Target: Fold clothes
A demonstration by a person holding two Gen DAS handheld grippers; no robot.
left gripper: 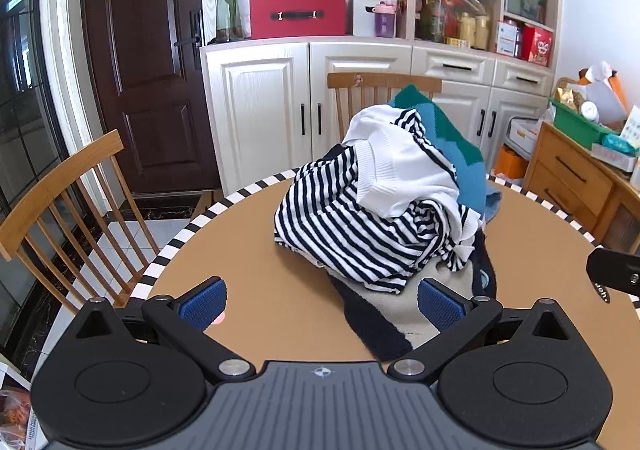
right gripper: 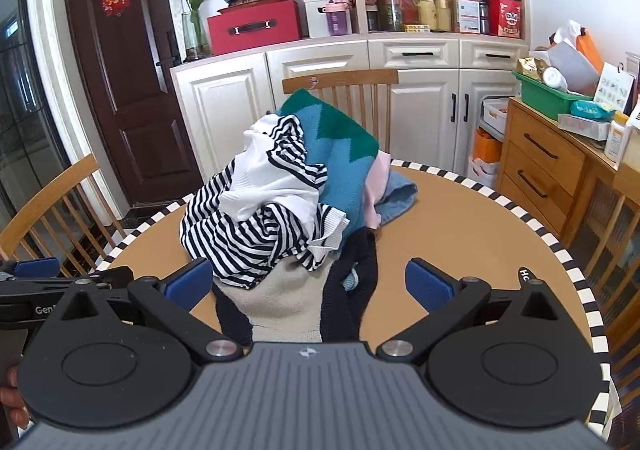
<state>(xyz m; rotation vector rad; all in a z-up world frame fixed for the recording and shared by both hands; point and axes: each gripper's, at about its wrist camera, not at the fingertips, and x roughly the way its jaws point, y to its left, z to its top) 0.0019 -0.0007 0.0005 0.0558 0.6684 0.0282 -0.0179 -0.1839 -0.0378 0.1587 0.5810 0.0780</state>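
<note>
My left gripper [left gripper: 320, 302] and right gripper [right gripper: 309, 286]: blue-padded jaws spread wide, nothing between the pads. Heap of clothes, navy-and-white striped knit top [left gripper: 340, 226] uppermost, sits mid round tan table with striped rim [left gripper: 240, 274], teal zigzag sweater [right gripper: 340, 154] behind.

Navy-and-cream garment [right gripper: 280, 306] mostly buried under striped top [right gripper: 248, 246]; near end hidden behind right gripper [right gripper: 309, 286] body. Pink piece [right gripper: 374, 190] (type unclear) peeks behind pile.
</note>
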